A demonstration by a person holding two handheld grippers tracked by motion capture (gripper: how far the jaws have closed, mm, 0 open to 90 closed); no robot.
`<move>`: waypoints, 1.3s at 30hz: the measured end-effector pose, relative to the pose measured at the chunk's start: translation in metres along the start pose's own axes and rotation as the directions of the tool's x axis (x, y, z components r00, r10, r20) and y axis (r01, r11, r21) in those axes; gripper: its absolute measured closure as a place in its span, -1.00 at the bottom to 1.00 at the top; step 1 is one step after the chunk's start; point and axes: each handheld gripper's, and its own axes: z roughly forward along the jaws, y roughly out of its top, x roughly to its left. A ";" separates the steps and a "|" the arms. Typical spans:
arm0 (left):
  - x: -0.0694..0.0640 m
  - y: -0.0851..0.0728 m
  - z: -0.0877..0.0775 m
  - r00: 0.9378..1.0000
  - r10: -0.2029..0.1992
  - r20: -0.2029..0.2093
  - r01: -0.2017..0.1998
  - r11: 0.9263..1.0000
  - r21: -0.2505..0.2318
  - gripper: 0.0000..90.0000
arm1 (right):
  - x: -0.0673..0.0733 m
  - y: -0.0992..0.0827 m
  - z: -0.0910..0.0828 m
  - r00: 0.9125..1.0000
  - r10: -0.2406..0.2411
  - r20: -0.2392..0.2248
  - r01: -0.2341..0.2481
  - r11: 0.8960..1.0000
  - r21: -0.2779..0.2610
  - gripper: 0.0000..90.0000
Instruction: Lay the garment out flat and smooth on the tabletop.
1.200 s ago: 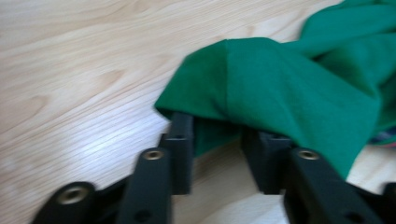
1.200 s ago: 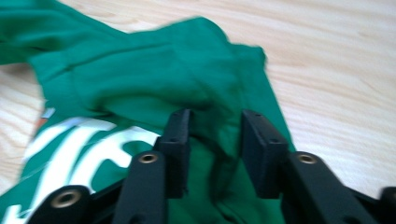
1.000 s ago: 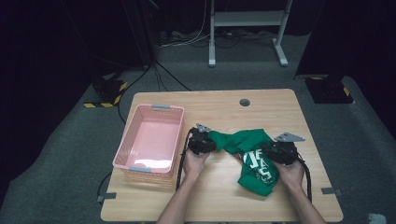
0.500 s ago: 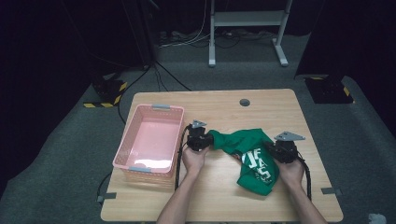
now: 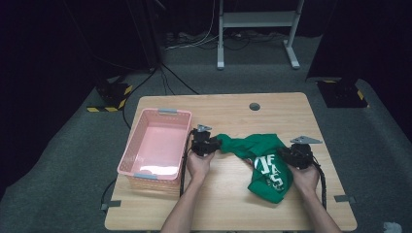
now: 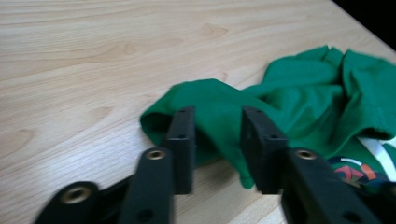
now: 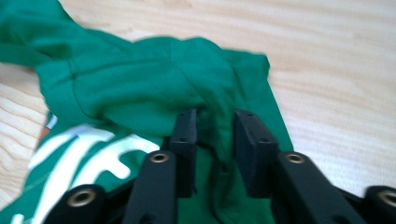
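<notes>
Two grippers work one green shirt (image 5: 260, 158), which lies crumpled on the table (image 5: 228, 208) between them, its printed front nearest the right hand. The left gripper (image 6: 218, 140) has its jaws apart, having just been opening, with a fold of sleeve cloth lying loose in the gap and no pad pressing on it. The right gripper (image 7: 214, 140) stands likewise: jaws just reopened, a ridge of cloth between them, no clamp evident. Judged step: re-gripping the shirt at its two ends, probably ahead of spreading or lifting it. The next move calls for both pairs of jaws to close squarely on the folds already between them, taking a single layer if possible. Room: bare wood lies ahead of both grippers. A pink basket (image 5: 158, 145) sits just beside the left gripper, on its outer side. The table edge runs near the right gripper's outer side.
</notes>
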 end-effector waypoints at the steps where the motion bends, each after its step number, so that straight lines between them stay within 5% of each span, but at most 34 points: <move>1: -0.001 0.000 0.002 1.000 0.004 0.003 -0.004 1.000 0.005 0.35 | 0.002 0.001 -0.001 1.000 -0.006 0.003 0.006 1.000 -0.010 0.49; 11: -0.003 -0.003 0.010 0.999 -0.022 0.047 0.021 1.000 0.019 0.27 | 0.025 0.015 -0.009 0.993 -0.114 0.028 0.115 0.990 -0.078 0.27; 24: -0.004 -0.002 0.013 0.995 -0.027 0.094 0.024 0.999 0.038 0.90 | 0.038 0.019 -0.003 0.987 -0.163 0.015 0.164 0.983 -0.088 0.13; 33: 0.001 0.001 0.006 0.991 -0.061 0.119 0.060 0.998 0.010 0.92 | 0.036 0.015 0.011 0.983 -0.183 -0.017 0.183 0.983 0.016 0.88; 39: 0.004 0.004 -0.001 0.987 -0.089 0.136 0.092 0.995 -0.021 0.92 | 0.030 0.016 0.009 0.987 -0.160 -0.014 0.160 0.987 0.018 0.96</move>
